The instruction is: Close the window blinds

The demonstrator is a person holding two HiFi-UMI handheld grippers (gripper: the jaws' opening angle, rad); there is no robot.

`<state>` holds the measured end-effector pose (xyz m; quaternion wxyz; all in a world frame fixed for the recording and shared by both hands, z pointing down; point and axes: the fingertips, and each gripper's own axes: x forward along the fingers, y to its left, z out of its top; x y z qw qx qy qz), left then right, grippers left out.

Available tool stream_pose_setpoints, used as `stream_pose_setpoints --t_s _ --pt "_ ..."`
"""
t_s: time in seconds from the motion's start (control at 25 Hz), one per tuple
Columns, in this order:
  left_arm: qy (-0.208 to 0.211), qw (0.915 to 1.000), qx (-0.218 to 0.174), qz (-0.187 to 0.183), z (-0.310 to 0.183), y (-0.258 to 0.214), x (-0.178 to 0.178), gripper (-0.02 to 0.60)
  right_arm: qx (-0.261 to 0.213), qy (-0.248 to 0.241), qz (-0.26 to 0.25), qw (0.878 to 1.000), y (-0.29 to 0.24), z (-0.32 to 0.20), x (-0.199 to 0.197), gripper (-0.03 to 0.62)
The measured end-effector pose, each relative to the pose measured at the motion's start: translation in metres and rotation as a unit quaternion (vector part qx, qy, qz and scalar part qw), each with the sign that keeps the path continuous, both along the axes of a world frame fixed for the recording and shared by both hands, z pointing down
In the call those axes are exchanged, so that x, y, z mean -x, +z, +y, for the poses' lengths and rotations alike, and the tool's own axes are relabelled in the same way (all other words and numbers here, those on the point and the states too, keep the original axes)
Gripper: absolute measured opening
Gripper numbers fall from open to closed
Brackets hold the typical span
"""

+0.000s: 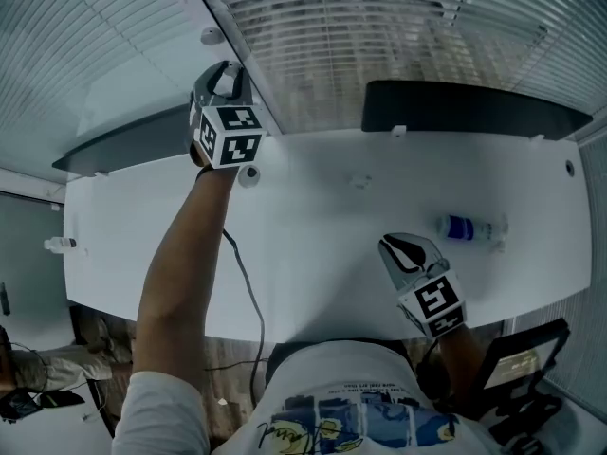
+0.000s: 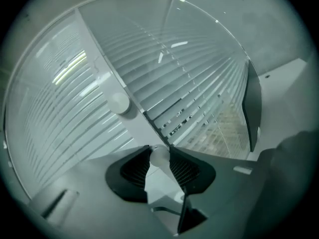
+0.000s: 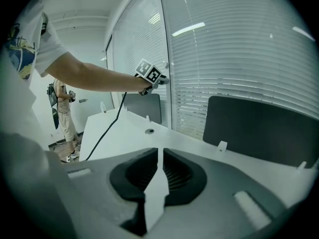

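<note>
White horizontal-slat blinds (image 1: 379,27) across the window wall, in two panels split by a pale upright post (image 2: 139,121).

Panel right of the post (image 2: 199,103): slats tilted open, dark gaps between them, mottled ground showing through the lower rows. Thin cords (image 2: 192,91) crossing the slats.

Panel left of the post (image 2: 55,108): slats paler, lying flatter, little seen through.

Two small round white knobs on the post. Free knob (image 2: 119,103) further along the post, untouched. Gripped knob (image 2: 159,156) pinched between the ribbed pads of the left claw (image 2: 160,158), one pad pressed on either side.
</note>
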<state>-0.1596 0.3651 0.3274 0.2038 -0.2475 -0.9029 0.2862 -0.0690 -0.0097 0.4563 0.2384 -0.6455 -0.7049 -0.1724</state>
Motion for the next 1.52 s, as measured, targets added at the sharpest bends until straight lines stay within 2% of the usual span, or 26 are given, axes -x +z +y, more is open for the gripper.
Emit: stream_pose_setpoints --t_s 0.16,0.44,0.64,0.76,1.04,1.12,1.2,1.4,1.52 --pt "-0.02 0.9953 -0.078 -0.054 0.004 -0.001 -0.002 0.126 -0.001 -0.001 0.002 1.0 0.0 0.001 -0.001 0.021" --pt "-0.041 0.9758 -0.171 -0.13 0.005 -0.003 -0.007 0.126 0.001 -0.004 -0.001 1.0 0.001 0.001 -0.002 0.021" --pt "-0.051 0.9517 -0.246 -0.177 0.006 -0.003 -0.009 0.126 0.003 0.0 0.001 1.0 -0.001 0.001 0.0 0.021" --pt "-0.058 0.9394 -0.276 -0.195 0.007 -0.003 -0.011 0.126 0.002 0.0 0.003 1.0 0.001 0.001 -0.002 0.021" --pt "-0.064 0.904 -0.342 -0.248 0.01 -0.005 -0.013 0.124 0.001 0.0 0.004 1.0 0.001 0.001 -0.002 0.021" --pt "-0.061 0.8988 -0.351 -0.255 0.009 -0.004 -0.013 0.126 0.001 -0.001 0.004 1.0 0.001 0.001 -0.001 0.021" --pt "-0.061 0.9071 -0.337 -0.244 0.01 -0.005 -0.014 0.126 0.001 0.0 0.004 1.0 0.001 0.001 -0.001 0.021" --pt "-0.049 0.9496 -0.254 -0.177 0.007 -0.006 -0.011 0.129 0.001 0.0 0.002 1.0 0.002 -0.001 0.0 0.021" --pt "-0.037 0.9727 -0.184 -0.136 0.004 -0.01 -0.009 0.158 0.001 0.002 0.002 1.0 0.002 -0.001 0.0 0.021"
